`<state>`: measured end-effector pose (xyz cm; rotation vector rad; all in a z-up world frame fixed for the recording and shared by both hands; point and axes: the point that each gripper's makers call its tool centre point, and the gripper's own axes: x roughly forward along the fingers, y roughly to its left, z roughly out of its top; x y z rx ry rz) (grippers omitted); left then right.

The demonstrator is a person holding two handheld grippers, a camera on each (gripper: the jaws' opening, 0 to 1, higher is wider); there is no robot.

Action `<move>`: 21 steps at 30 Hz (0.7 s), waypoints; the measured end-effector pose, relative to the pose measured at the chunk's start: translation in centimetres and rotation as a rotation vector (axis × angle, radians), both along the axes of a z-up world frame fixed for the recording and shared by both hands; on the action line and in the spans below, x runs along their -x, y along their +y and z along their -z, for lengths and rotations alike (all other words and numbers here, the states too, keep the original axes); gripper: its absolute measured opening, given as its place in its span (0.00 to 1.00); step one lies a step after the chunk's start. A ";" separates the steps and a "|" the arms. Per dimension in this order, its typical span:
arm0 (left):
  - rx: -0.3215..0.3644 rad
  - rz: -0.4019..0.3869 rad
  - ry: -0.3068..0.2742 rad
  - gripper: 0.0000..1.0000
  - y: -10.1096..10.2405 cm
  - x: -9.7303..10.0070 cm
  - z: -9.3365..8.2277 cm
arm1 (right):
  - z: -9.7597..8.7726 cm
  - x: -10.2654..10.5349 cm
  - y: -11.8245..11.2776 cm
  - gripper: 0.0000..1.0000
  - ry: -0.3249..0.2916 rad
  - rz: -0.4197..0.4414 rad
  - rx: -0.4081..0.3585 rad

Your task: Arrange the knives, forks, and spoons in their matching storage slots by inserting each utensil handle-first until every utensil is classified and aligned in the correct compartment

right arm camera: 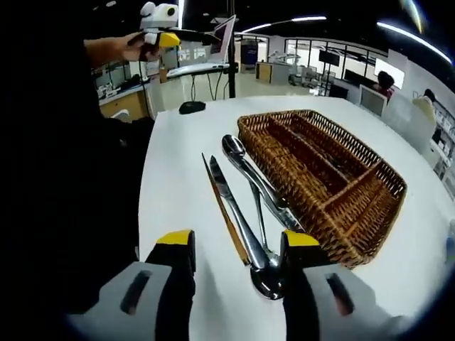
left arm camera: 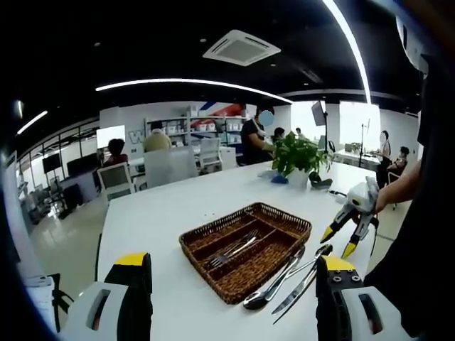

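A wicker tray (left arm camera: 284, 217) with long compartments sits on a white surface (left arm camera: 163, 213), and forks (left arm camera: 234, 249) lie in its middle slot. Just beside the tray, on the surface, lie two spoons (right arm camera: 249, 167) and two knives (right arm camera: 231, 206), close together and partly crossed. The left gripper (left arm camera: 231, 280) hovers above the surface short of the tray, its fingers wide apart and holding nothing. The right gripper (right arm camera: 234, 252) hangs over the loose cutlery, fingers open and empty. A potted plant (left arm camera: 298, 160) stands farther back on the surface.
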<state>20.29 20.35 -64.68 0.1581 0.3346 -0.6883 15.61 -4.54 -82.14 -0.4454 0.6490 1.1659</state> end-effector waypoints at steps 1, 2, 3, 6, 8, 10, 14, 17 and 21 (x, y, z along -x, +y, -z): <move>-0.002 -0.001 0.002 1.00 0.1 0.0 0.1 | 0.3 0.1 0.2 0.41 -0.001 -0.015 0.003; -0.001 -0.002 0.003 1.00 0.1 0.0 0.1 | 0.6 0.2 0.3 0.39 0.006 -0.017 0.005; 0.000 -0.002 0.004 1.00 0.1 0.1 0.1 | 0.8 0.3 0.4 0.37 0.018 -0.019 0.007; -0.009 -0.011 0.000 1.00 0.4 0.0 0.1 | 2.0 0.5 0.4 0.34 0.042 -0.026 0.023; -0.011 -0.010 -0.002 1.00 0.4 0.0 0.0 | 2.6 0.4 0.1 0.23 0.011 -0.051 0.058; -0.011 -0.012 -0.003 1.00 0.5 -0.1 0.0 | 3.1 0.5 0.3 0.19 0.027 -0.053 0.063; -0.011 -0.013 -0.001 1.00 0.5 -0.1 0.1 | 3.9 0.7 0.4 0.23 0.037 -0.058 0.078; -0.009 -0.015 0.001 1.00 0.5 0.0 0.1 | 4.3 0.7 0.2 0.20 0.048 -0.056 0.095; -0.009 -0.019 0.012 1.00 0.7 0.0 0.4 | 4.3 0.8 0.4 0.26 0.077 -0.036 0.065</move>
